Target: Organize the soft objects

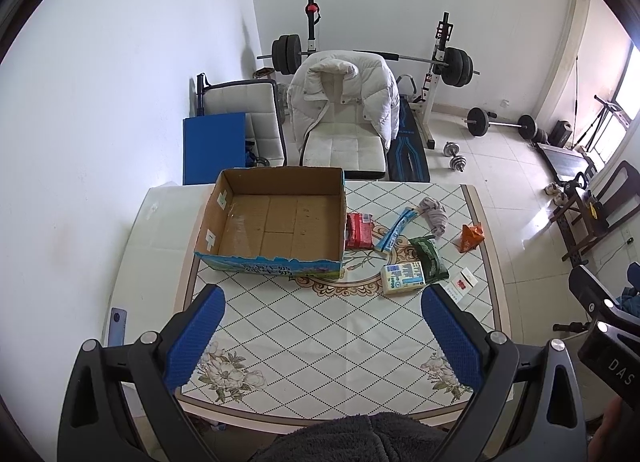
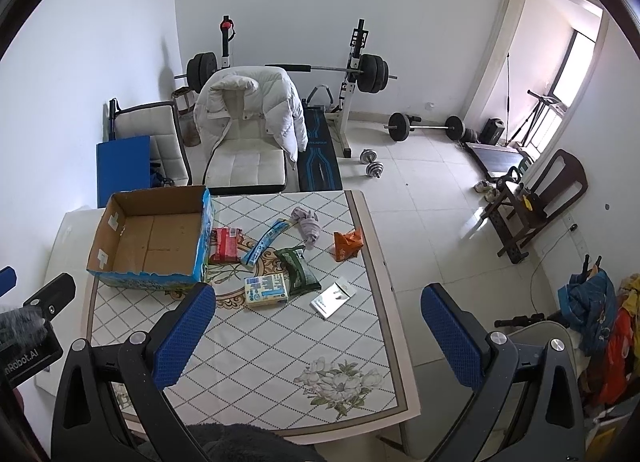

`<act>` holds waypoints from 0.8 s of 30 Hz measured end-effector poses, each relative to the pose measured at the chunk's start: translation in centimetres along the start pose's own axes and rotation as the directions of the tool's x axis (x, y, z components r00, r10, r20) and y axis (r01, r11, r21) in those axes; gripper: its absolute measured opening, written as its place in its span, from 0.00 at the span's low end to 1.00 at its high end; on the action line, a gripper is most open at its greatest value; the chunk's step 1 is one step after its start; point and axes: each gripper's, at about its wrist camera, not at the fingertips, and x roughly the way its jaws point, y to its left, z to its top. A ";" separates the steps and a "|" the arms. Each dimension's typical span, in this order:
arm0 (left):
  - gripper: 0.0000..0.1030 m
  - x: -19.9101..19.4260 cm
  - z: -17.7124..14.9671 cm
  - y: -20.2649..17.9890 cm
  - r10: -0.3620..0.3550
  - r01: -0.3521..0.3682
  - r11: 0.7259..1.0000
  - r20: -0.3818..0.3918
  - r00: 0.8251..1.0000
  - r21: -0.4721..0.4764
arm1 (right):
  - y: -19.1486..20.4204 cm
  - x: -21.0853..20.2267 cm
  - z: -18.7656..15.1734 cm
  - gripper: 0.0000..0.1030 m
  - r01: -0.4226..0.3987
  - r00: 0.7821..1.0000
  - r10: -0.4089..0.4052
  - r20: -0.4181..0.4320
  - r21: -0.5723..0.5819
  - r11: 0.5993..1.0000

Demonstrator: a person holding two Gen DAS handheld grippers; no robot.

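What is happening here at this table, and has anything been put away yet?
A person holds two grippers above the table; the left gripper and right gripper are both open and empty. The cardboard box is empty. The packets, including the red packet, and the grey sock lie beside it. Nothing is sorted yet.

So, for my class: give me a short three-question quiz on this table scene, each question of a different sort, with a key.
1. True or false: the box already holds packets.
2. Which lies nearest the box? A red packet B orange packet C grey cloth
3. Fill in: both the left gripper and the right gripper are ____.

Key: 1 false; 2 A; 3 open.
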 end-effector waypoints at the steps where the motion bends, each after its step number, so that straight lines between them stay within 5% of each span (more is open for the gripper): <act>1: 0.98 0.0 0.1 0.0 0.001 -0.001 1.000 0.001 1.000 0.000 | 0.0 0.0 0.0 1.00 0.000 1.000 0.000 -0.001 -0.001 1.000; 24: 0.98 -0.5 0.2 0.3 0.007 -0.007 1.000 0.032 0.999 -0.007 | 0.6 -0.1 0.0 1.00 -0.009 1.000 0.009 0.004 -0.015 1.000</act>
